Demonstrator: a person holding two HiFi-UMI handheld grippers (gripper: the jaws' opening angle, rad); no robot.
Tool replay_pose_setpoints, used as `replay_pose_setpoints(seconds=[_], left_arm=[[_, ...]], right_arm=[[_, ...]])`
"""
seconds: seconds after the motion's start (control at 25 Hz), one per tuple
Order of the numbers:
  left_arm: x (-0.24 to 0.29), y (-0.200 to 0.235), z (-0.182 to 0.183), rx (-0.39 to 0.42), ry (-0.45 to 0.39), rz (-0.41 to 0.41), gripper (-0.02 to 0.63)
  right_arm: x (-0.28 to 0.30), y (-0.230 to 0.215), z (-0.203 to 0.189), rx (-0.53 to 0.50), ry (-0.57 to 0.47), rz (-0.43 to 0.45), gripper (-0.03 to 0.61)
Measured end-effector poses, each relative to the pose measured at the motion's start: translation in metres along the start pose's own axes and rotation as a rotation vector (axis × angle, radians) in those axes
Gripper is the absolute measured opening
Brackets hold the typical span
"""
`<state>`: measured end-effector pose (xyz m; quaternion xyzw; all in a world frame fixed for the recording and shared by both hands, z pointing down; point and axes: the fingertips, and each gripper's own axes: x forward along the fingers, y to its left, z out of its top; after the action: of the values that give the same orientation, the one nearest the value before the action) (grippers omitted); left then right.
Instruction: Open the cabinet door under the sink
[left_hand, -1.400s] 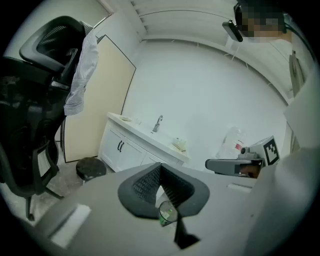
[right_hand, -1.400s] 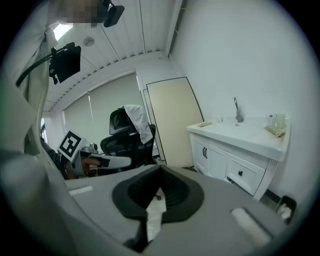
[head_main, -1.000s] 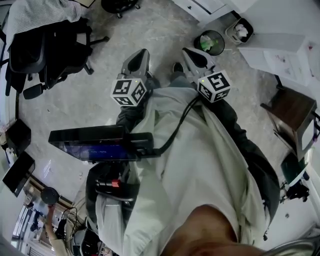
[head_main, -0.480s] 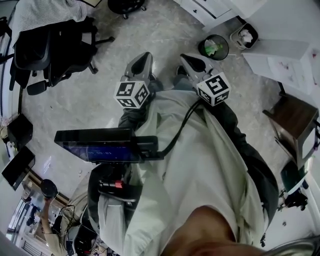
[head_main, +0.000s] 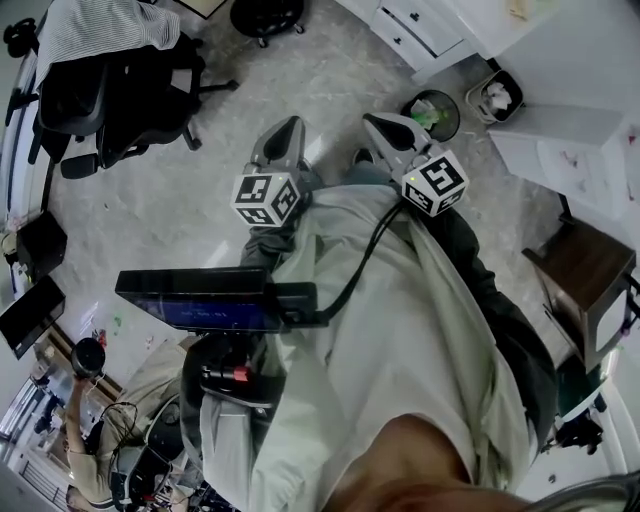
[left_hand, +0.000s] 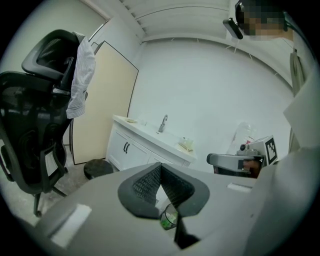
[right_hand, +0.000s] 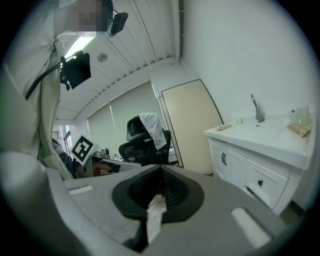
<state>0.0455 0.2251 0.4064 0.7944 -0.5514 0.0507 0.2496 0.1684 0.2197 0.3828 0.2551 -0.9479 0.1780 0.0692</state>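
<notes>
Well short of the sink cabinet (head_main: 425, 25), left gripper (head_main: 287, 128) and right gripper (head_main: 380, 122) point toward it, jaws fully closed, nothing held.

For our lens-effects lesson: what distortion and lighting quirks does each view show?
Head view: strong fisheye, the floor curves, shadows soft. Left gripper view: black round vignette, wall evenly lit, sink cabinet sharp. Right gripper view: same vignette, ceiling slats bowed.

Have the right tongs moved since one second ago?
Yes, slightly: in the head view the right tongs now lie closer to the waste bin.
</notes>
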Motion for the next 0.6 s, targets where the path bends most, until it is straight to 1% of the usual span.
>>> replay_pose_setpoints(seconds=[0.08, 0.2, 0.36, 0.52, 0.6], left_arm=[[0.002, -0.004, -0.001, -0.003, -0.012, 0.028, 0.006], [0.001, -0.008, -0.003, -0.028, -0.033, 0.079, 0.006], [0.0, -0.009, -0.003, -0.038, -0.05, 0.13, 0.006], [0.01, -0.003, -0.004, -0.049, -0.032, 0.136, 0.006], [0.021, 0.002, -0.004, -0.048, -0.02, 0.127, 0.006]], right_arm=[[-0.005, -0.01, 0.002, 0.033, -0.017, 0.018, -0.002], [-0.013, -0.031, -0.002, 0.071, -0.015, -0.005, -0.002], [-0.017, -0.049, -0.014, 0.091, 0.032, -0.011, -0.002], [-0.009, -0.057, -0.022, 0.127, 0.076, 0.012, -0.002], [-0.004, -0.057, -0.019, 0.094, 0.081, 0.04, -0.002]])
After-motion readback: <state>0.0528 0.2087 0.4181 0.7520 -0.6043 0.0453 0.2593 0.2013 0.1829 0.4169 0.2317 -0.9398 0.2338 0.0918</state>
